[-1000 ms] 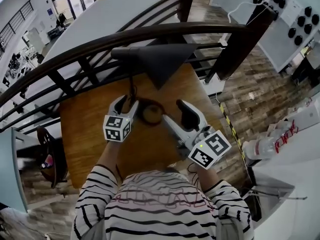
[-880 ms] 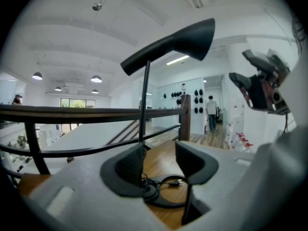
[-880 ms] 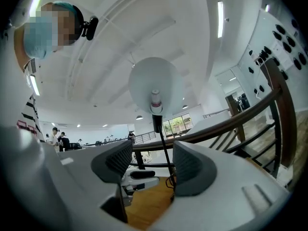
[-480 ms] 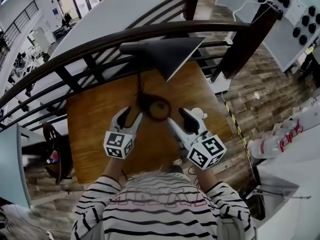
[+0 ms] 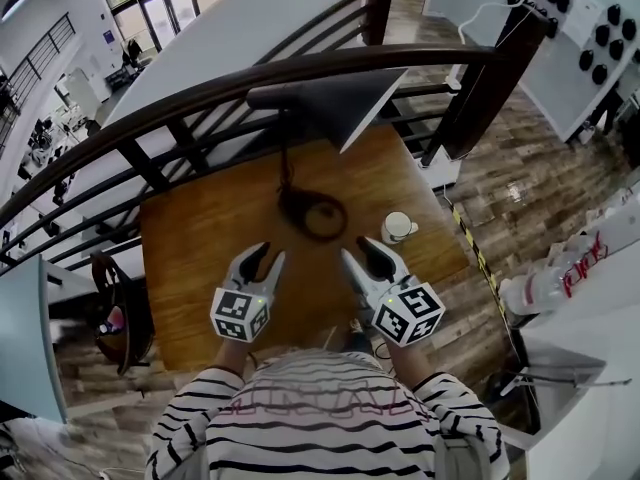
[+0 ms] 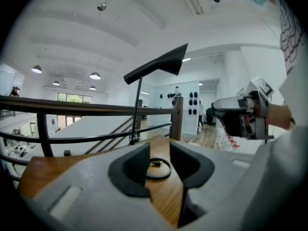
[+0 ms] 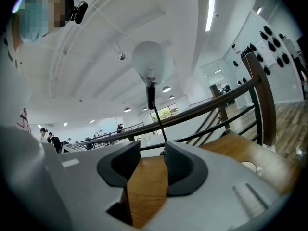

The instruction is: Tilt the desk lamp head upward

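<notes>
Desk lamp head (image 5: 335,103) at 12 o'clock, well apart | left gripper (image 5: 265,258), right gripper (image 5: 358,251): fingers (image 6: 131,171) just narrowed, half-open, empty | base (image 5: 318,216) to be steadied, head's rim pushed up gently.

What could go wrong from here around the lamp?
1. The lamp is tall and thin, with a wide head over a small ring base; pushing the head could tip it toward the railing.
2. The cup stands just ahead of the right gripper; a forward reach might knock it.
Jaws of the left gripper and the right have just been closing, with nothing between them.
</notes>
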Motion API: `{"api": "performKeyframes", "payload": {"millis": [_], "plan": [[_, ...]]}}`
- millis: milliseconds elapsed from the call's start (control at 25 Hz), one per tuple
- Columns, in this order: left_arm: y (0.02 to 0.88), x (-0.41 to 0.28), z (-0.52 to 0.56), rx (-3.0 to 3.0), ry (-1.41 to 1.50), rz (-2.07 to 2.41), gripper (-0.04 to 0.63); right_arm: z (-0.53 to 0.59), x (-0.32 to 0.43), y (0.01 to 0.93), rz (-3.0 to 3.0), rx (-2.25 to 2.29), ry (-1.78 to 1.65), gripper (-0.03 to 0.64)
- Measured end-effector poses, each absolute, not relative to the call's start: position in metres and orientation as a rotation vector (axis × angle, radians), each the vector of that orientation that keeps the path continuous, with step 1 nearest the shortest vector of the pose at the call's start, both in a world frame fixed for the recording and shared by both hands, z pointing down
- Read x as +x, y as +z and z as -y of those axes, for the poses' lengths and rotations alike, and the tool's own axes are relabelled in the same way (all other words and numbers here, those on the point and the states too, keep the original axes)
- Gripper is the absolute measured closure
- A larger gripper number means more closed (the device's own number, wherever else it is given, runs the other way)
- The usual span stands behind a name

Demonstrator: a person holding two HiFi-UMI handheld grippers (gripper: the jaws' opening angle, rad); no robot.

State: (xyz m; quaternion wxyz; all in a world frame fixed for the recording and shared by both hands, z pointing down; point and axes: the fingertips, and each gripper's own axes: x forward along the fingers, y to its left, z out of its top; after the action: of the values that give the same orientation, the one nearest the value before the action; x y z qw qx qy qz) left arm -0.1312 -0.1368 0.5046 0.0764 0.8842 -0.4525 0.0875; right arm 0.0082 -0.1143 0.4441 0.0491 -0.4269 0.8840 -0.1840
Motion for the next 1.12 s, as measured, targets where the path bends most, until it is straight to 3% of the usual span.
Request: {"api": "performKeyframes", "payload": {"millis": [320, 520, 760, 1120], "plan": [[0.513, -0.154, 0.108, 2.630, 0.266, 1.361, 0.537, 0.093, -0.004, 0.459, -2.675, -1.349, -0.591, 0.527], [0.517, -0.162, 0.094, 2.638, 0.258, 1.338, 0.589, 0.084, -0.018, 0.468, -2.681, -1.361, -0.608, 0.532], [0.525, -0.178, 0.089, 2.628, 0.248, 1.322, 0.592, 0.082, -0.038, 0.474, -2.685, -1.360, -0.630, 0.613], [0.534, -0.194, 0.087, 2.617, 0.256, 1.304, 0.592, 0.082, -0.054, 0.490, -2.716, -1.421, -0.682, 0.617]]}}
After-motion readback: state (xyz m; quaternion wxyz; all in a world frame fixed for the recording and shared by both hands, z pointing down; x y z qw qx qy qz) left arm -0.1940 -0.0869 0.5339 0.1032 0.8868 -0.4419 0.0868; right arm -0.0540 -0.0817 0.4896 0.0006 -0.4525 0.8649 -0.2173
